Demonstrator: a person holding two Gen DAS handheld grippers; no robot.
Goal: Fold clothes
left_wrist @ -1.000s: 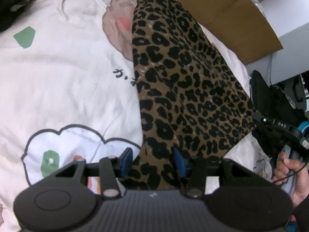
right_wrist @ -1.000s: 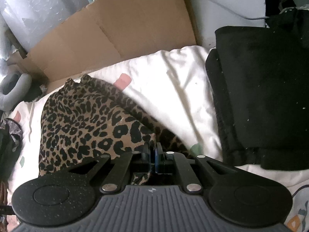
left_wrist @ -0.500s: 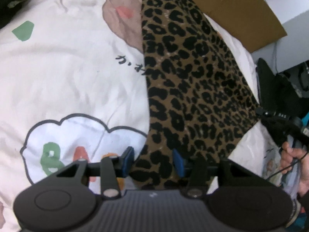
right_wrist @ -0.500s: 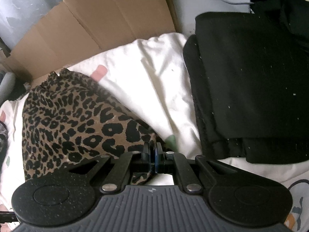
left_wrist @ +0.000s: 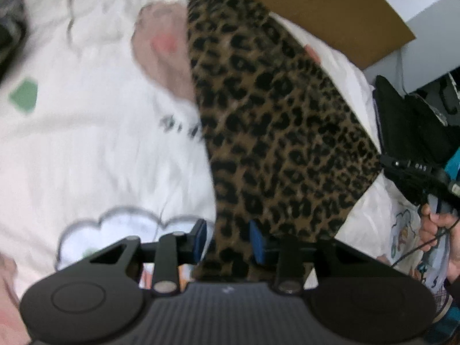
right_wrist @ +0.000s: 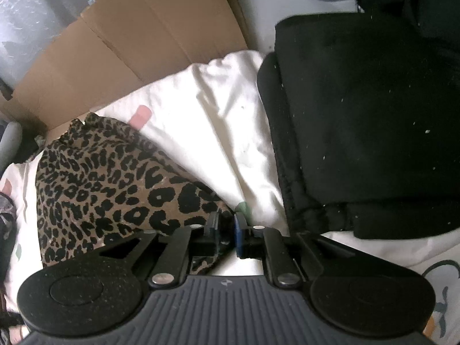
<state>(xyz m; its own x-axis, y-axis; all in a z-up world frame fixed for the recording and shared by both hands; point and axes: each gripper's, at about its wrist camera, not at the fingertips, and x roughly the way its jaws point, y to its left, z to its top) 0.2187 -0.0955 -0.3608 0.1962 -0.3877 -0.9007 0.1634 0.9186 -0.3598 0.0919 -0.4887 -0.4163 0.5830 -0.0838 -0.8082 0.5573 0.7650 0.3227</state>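
Note:
A leopard-print garment lies stretched across a white printed bedsheet. Its near end runs between the blue pads of my left gripper, whose jaws are closing. The right pad touches the cloth and a sliver of sheet shows beside the left pad. In the right wrist view the garment spreads to the left. One corner of it sits at the tips of my right gripper, whose jaws are opening with a dark gap between the pads. The left wrist view shows that gripper at the cloth's right corner, held by a hand.
A folded black garment lies on the sheet right of the right gripper. Flattened cardboard leans behind the bed, also visible as cardboard in the left wrist view. A dark bag stands beyond the bed's right edge.
My left gripper's jaws have narrowed around the leopard cloth and the gripper has lifted a little. My right gripper's pads, shut on the corner before, now stand slightly apart.

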